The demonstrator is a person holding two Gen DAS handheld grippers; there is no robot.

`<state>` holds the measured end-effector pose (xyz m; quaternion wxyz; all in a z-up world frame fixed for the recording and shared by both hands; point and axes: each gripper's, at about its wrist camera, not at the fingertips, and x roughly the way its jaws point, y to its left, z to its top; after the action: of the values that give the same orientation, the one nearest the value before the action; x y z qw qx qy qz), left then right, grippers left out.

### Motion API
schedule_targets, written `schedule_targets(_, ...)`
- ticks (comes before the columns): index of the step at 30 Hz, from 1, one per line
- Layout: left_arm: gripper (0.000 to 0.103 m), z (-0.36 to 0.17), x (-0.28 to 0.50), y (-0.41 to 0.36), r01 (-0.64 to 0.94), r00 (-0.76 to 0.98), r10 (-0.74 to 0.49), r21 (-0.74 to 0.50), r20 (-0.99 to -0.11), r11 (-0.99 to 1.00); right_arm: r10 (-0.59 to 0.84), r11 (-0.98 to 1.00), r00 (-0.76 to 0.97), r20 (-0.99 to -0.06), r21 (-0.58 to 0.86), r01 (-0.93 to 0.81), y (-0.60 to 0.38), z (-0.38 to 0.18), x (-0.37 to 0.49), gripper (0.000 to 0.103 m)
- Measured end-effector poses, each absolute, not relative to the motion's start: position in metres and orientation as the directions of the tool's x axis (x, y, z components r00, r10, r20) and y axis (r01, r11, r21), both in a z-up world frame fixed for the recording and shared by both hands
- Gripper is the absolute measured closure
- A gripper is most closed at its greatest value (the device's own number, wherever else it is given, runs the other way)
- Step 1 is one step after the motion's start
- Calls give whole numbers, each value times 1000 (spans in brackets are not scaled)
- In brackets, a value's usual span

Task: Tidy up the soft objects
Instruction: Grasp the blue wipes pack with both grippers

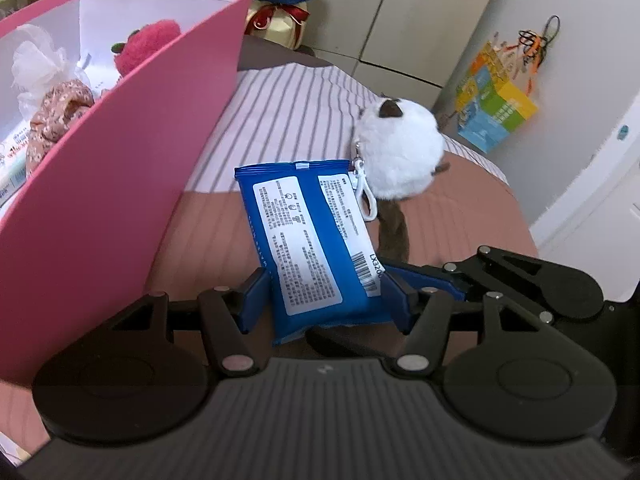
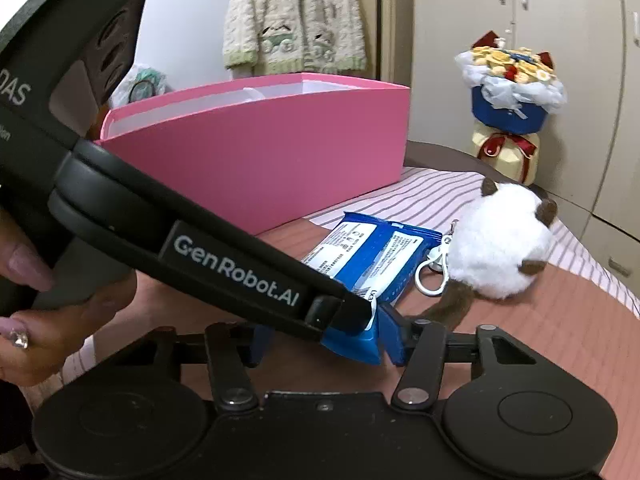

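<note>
The wipes pack [image 1: 316,240] lies on the bed [image 1: 460,216], box [image 1: 132,160] left, plush cat [image 1: 400,148] right.

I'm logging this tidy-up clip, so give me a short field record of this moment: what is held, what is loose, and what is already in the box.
held item: blue wipes pack, label side up
left gripper: shut on the pack's near end
right gripper: around the same end; contact unclear
loose item: white plush cat keychain, lying against the pack's far corner
container: pink box, left of the pack
in box: red plush strawberry, floral fabric piece
surface: striped bedspread
</note>
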<state>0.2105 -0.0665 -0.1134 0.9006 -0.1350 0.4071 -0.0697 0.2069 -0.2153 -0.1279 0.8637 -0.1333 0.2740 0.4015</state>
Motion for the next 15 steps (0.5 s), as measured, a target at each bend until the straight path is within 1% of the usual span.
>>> schedule_targets(2, 43, -112, 208, -65, 47, 642, -264, -308, -720, 950, 613, 665, 541, -576, 7, -747, -218, -127, 199, 52)
schedule_targets(3, 43, -112, 207, -64, 65, 630, -283, -313, -723, 947, 610, 675, 546, -574, 16, -737, -220, -126, 196, 54)
schedule_targets(6, 43, -110, 201, -65, 121, 594, -314, -304, -740, 945, 608, 691, 547, -575, 43, -722, -226, -126, 183, 54)
schedule_targets(9, 43, -109, 197, -69, 128, 606, -303, -286, -736, 950, 595, 692, 553, -583, 23, -721, -229, -127, 173, 53)
schedule_targets(10, 43, -109, 197, -70, 125, 616, -291, -274, -732, 953, 591, 696, 553, -587, 24, -718, -230, -128, 171, 52)
schedule_targets(12, 43, -109, 197, -74, 123, 640, -263, -241, -722, 963, 579, 703, 554, -598, 22, -711, -231, -129, 172, 42)
schedule_targets(13, 42, -108, 198, -77, 128, 656, -247, -217, -713, 968, 564, 712, 566, -602, 8, -702, -230, -130, 174, 33)
schedule_targets(14, 42, -107, 198, -79, 126, 669, -229, -195, -707, 973, 550, 718, 577, -603, -10, -696, -229, -130, 174, 28)
schedule_targets(15, 42, -106, 198, -79, 122, 680, -212, -177, -701, 977, 539, 721, 585, -606, -27, -692, -229, -131, 175, 27)
